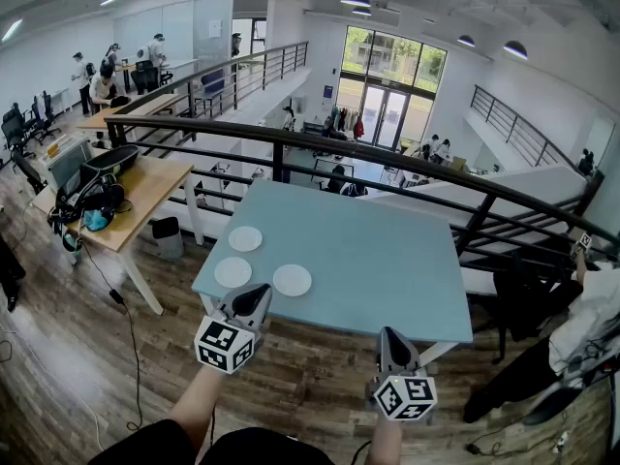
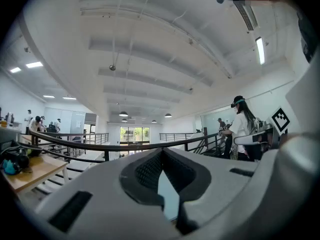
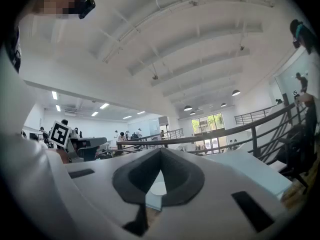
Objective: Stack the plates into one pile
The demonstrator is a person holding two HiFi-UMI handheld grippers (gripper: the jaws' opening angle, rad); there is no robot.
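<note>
Three white plates lie apart on the left part of the light-blue table (image 1: 387, 260): one at the far left (image 1: 245, 238), one nearer (image 1: 232, 272), one to its right (image 1: 292, 280). My left gripper (image 1: 254, 300) hovers level at the table's near left edge, just short of the two nearer plates, its jaws shut and empty (image 2: 161, 151). My right gripper (image 1: 390, 339) is held before the near edge, farther right, shut with nothing in it (image 3: 160, 151). Through the gap under its jaws, the right gripper view shows one plate (image 3: 159, 188).
A black railing (image 1: 387, 158) runs behind the table. A wooden desk (image 1: 145, 192) with bags and gear stands to the left. A person (image 1: 591, 318) sits at the right. Wooden floor lies between me and the table.
</note>
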